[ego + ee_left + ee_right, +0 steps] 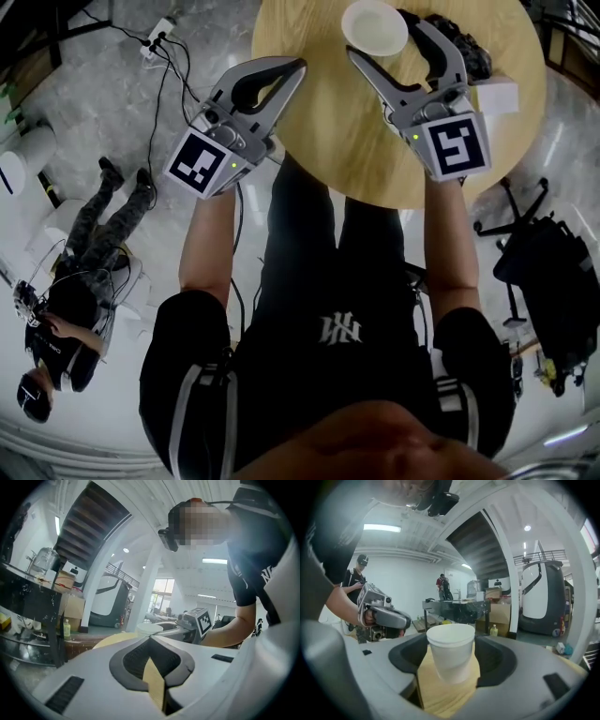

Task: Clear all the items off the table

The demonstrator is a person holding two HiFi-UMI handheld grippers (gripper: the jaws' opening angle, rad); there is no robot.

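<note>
One white paper cup (450, 653) sits clamped between the jaws of my right gripper (386, 39), seemingly just clear of the round wooden bench (323, 141). I'd keep the squeeze light so its thin wall doesn't buckle, level it, and carry it wide of the white box (497, 94) nearby. My left gripper (298, 66) is closed and empty, at the bench's edge.

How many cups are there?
1. The cup is held in the right gripper, over the table. Nothing else there looks like a cup, though part of the table is hidden.
</note>
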